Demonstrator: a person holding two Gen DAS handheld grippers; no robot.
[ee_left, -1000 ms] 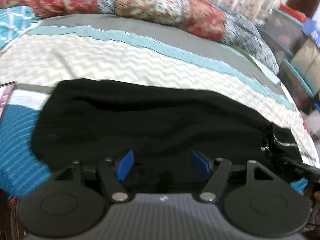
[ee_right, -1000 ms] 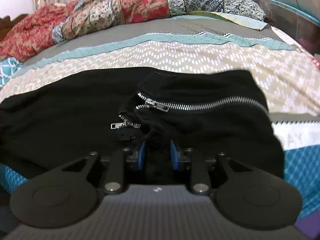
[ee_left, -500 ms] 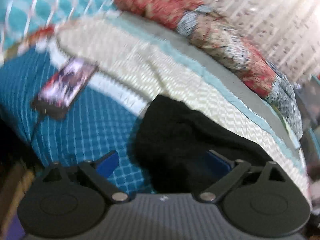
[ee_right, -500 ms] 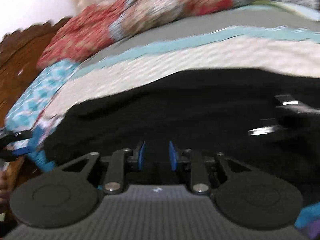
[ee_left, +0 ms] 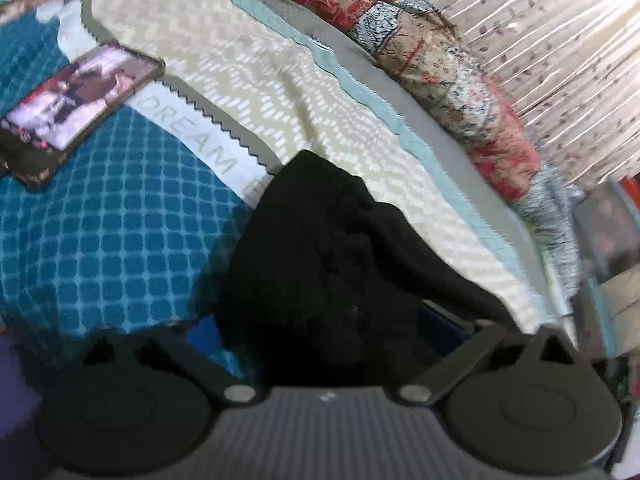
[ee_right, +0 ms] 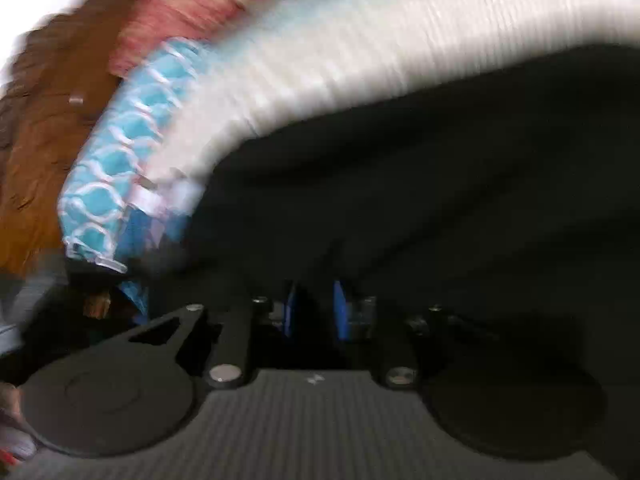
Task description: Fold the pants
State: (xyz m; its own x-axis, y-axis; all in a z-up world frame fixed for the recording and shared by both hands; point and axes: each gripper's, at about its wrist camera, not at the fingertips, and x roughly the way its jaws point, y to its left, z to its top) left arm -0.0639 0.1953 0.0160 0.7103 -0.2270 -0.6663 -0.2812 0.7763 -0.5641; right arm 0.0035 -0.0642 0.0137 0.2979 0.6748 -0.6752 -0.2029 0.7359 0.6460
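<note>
The black pants lie on the bed; in the left wrist view their left end runs back between my fingers. My left gripper is wide open, its blue pads on either side of the cloth's end. In the blurred right wrist view the pants fill the right and middle. My right gripper is shut on a fold of the black cloth, its blue pads close together with fabric between them.
The bed has a cream zigzag and teal checked cover. A phone with a lit screen lies at the left. Patterned pillows and a curtain are behind. A brown wooden headboard is at the left in the right wrist view.
My right gripper, still shut on the cloth, has swung fast to the left across the pants, zippers gone from view. My left gripper has opened wider and moved to the pants' left end.
</note>
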